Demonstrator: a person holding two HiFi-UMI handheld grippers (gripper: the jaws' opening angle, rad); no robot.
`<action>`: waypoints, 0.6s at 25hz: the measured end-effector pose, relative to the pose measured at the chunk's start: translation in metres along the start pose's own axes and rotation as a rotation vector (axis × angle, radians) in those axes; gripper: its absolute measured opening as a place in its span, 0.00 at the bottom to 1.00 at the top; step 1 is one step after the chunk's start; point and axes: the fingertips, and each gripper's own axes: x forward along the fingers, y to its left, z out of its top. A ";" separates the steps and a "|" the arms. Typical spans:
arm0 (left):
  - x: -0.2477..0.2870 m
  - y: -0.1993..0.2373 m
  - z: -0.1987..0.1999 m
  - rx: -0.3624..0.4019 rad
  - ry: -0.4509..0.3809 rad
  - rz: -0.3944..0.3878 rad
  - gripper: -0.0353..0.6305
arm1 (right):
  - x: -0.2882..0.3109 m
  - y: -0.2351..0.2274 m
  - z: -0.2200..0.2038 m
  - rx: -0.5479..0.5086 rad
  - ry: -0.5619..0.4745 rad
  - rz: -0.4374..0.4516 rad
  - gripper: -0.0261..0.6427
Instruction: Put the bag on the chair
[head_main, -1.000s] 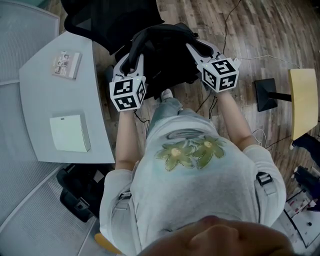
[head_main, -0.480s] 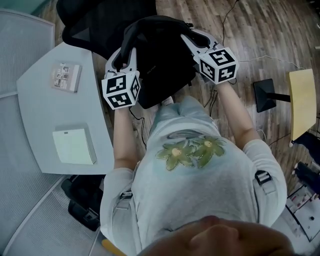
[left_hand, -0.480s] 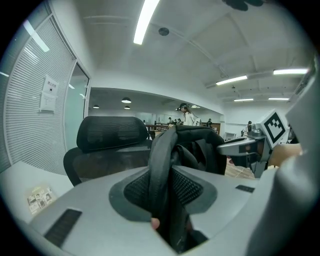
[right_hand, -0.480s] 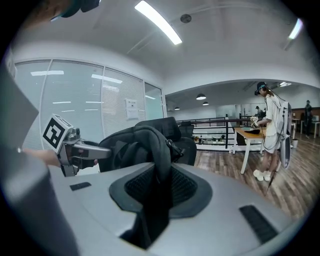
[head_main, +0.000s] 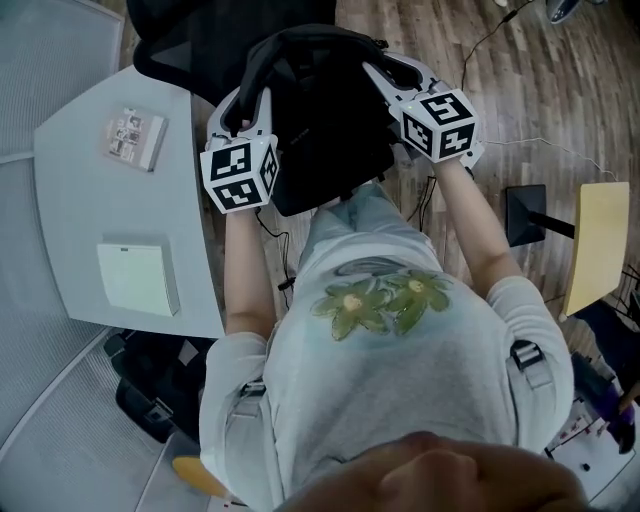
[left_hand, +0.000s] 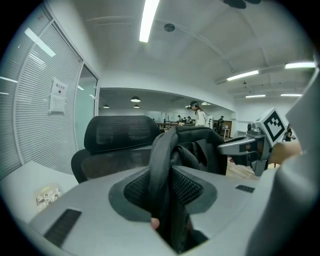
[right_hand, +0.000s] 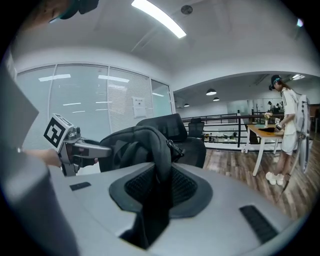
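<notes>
**Black fabric backpack (head_main: 325, 130) held aloft before black mesh office chair (head_main: 195, 40)**
Both forearms reach forward, level; left gripper (head_main: 248, 105) and right gripper (head_main: 378, 72) each clamp a shoulder strap (left_hand: 161, 175).

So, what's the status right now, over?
Left gripper and right gripper each shut on a strap of the bag. Bag hangs between them, short of the chair. Desk close at left.

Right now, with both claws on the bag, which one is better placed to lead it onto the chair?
Left, probably. Both claws are shut on the bag, but the left claw is on the chair's side; the right claw is farther off.
</notes>
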 end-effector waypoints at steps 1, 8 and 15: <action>0.001 0.002 0.001 -0.001 0.002 0.011 0.26 | 0.005 -0.001 0.001 -0.002 0.003 0.012 0.17; 0.013 0.015 0.009 -0.007 0.002 0.079 0.26 | 0.030 -0.011 0.009 -0.004 0.010 0.087 0.18; 0.023 0.026 0.014 -0.010 0.011 0.115 0.26 | 0.053 -0.020 0.015 -0.002 0.016 0.132 0.18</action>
